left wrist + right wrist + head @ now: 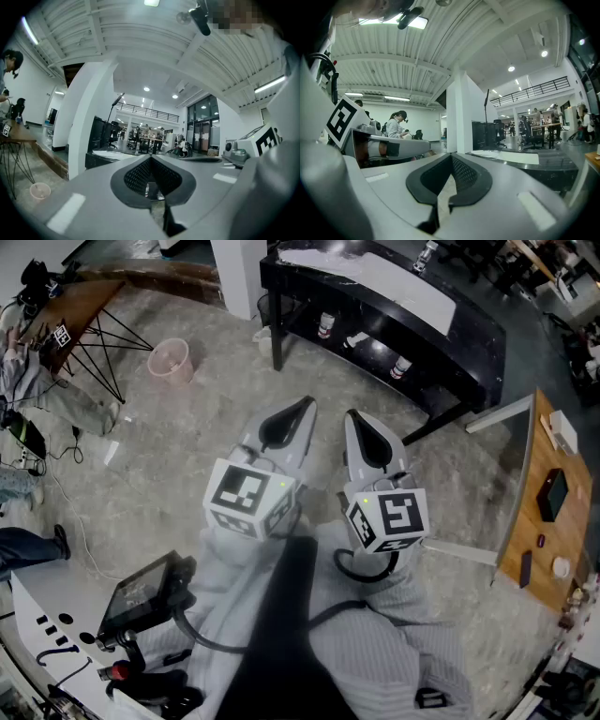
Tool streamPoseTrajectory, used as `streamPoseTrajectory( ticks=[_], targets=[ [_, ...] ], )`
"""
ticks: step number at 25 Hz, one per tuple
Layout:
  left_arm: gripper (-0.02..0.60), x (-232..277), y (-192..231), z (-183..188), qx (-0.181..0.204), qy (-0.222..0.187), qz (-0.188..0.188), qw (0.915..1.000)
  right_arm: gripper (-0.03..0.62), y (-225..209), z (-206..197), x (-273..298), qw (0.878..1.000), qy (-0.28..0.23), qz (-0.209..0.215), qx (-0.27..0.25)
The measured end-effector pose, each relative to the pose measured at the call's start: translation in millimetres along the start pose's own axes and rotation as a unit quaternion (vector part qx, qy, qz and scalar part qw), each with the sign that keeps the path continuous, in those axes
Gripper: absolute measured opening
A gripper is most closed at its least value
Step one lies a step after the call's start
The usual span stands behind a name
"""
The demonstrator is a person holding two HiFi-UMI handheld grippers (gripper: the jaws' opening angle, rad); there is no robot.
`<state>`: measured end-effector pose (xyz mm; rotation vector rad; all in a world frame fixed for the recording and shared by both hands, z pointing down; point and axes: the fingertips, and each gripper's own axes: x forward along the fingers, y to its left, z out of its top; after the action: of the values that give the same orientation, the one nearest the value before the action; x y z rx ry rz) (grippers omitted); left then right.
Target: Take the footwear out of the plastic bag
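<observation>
Nowhere yet: neither plastic bag nor footwear shows in any view, and both grippers are closed on nothing.
Find the bag first, I'd say, and part your jaws before you reach. The left gripper and right gripper sit side by side at frame centre, pointing at bare floor below the black bench. At upper left stands a pink bucket. No brand or lettering is readable, and the cubes carry only square markers.

L gripper & R gripper side by side over grey stone floor. Long black glossy bench behind them. Pink plastic bucket on floor, left of bench. Flat black device on wooden tabletop, far right.
</observation>
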<state>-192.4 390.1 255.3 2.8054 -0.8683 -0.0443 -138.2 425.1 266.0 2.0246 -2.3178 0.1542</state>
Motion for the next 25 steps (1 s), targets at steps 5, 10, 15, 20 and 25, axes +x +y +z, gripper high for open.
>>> streamPoseTrajectory(
  ticks=[5, 10, 15, 20, 25],
  targets=[
    [0.0, -2, -1, 4, 0.01, -0.007, 0.001, 0.9999, 0.011, 1, 2, 0, 1.0, -0.006, 0.001, -0.002],
    [-0.001, -4, -3, 6, 0.013, -0.011, 0.006, 0.9998, 0.011, -1, 4, -4, 1.0, -0.017, 0.002, 0.009],
    [0.0, 1, -6, 7, 0.018, -0.012, 0.014, 0.9997, 0.012, -2, 9, -3, 1.0, -0.025, 0.014, 0.003],
    [-0.001, 14, -12, 4, 0.027, -0.013, 0.022, 0.9993, 0.012, -18, 9, -2, 0.999, -0.033, 0.021, 0.009],
    [0.0, 37, -3, -5, 0.019, 0.004, 0.029, 0.9994, 0.012, -41, 9, 13, 0.999, -0.032, 0.02, 0.009]
  ],
)
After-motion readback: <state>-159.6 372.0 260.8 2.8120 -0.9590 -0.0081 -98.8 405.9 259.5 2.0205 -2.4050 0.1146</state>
